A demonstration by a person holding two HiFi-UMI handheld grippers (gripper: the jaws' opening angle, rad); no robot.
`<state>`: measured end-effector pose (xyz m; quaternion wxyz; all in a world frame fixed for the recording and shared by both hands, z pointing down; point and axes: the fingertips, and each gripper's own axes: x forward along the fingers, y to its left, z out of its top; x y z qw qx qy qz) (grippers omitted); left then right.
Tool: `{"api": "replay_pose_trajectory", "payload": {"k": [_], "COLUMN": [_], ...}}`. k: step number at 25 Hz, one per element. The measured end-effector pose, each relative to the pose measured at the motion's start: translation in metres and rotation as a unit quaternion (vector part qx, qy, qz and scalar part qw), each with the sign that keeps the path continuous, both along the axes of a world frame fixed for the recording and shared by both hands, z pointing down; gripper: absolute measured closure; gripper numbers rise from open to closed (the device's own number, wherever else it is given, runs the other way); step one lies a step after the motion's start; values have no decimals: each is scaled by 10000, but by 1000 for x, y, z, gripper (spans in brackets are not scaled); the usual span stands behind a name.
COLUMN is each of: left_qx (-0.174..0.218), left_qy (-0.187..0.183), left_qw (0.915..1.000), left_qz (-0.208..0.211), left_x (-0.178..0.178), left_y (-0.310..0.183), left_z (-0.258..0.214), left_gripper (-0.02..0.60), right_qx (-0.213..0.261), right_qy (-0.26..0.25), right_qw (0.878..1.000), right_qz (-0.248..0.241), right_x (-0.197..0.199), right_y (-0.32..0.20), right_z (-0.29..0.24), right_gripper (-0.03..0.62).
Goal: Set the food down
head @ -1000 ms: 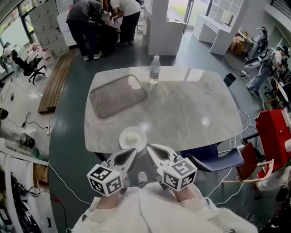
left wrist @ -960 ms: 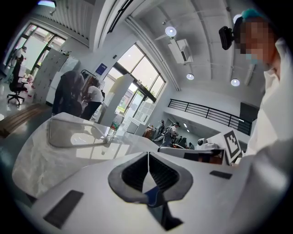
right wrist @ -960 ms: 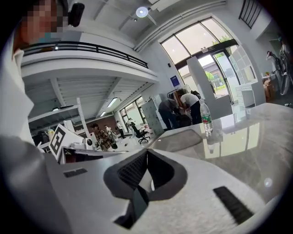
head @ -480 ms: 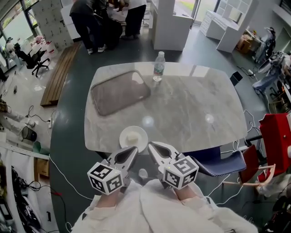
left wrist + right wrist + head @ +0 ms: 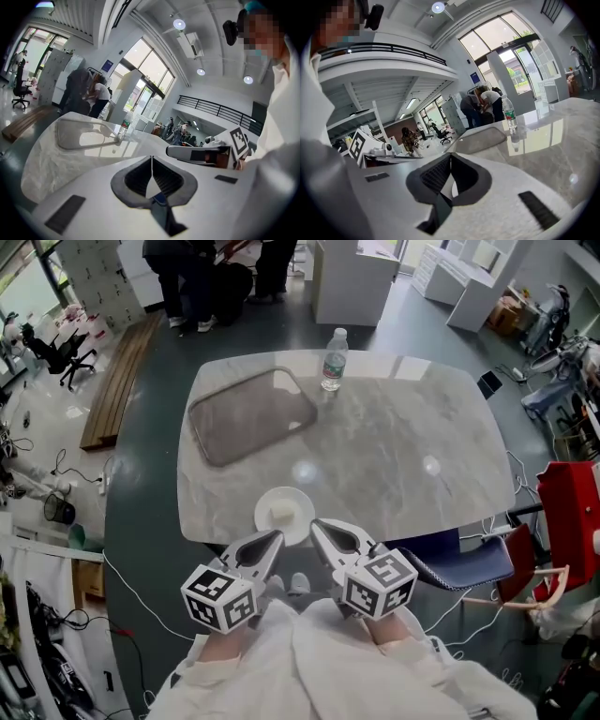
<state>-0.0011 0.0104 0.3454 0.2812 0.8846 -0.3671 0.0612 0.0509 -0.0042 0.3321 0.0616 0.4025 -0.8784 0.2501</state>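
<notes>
hovering just short of the plate's near rim, the left gripper (image 5: 272,541) and right gripper (image 5: 323,532) sit side by side off the bench edge, each with its fingers pressed together on nothing. the white plate (image 5: 265,503) lies at the near edge of the marble bench (image 5: 403,456), and the pale food (image 5: 281,514) rests on it. beyond the plate, slightly left, lies a grey tray (image 5: 251,413). farther beyond the plate, slightly right, a water bottle (image 5: 333,360) stands upright.

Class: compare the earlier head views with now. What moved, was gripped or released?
Nothing gripped or released; only the head camera shifted slightly. The left gripper and right gripper stay shut, empty, beside the plate; food, tray and bottle keep their places.
</notes>
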Motion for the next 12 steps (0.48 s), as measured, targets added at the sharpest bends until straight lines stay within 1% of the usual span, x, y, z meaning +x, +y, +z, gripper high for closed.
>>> {"api": "replay_pose_trajectory", "payload": {"k": [3,7,12], "left_qx": [-72,-231,-346], "left_qy": [-68,-58,14], "left_qw": [9999,9996,9990], "left_qz": [66,149,288], "left_x": [-8,-19,-22], "left_y": [-4,-9,-15], "left_z": [2,7,13], "left_gripper": [563,563,563], "right_qx": [-91,-216,-359], "right_qy": [6,45,90], "right_qw": [9999,9996,9991], "right_qz": [110,186,212], "right_x": [-3,-12,-19], "right_y": [-2,-6,-9], "right_z": [3,7,17], "right_gripper": [592,591,592]}}
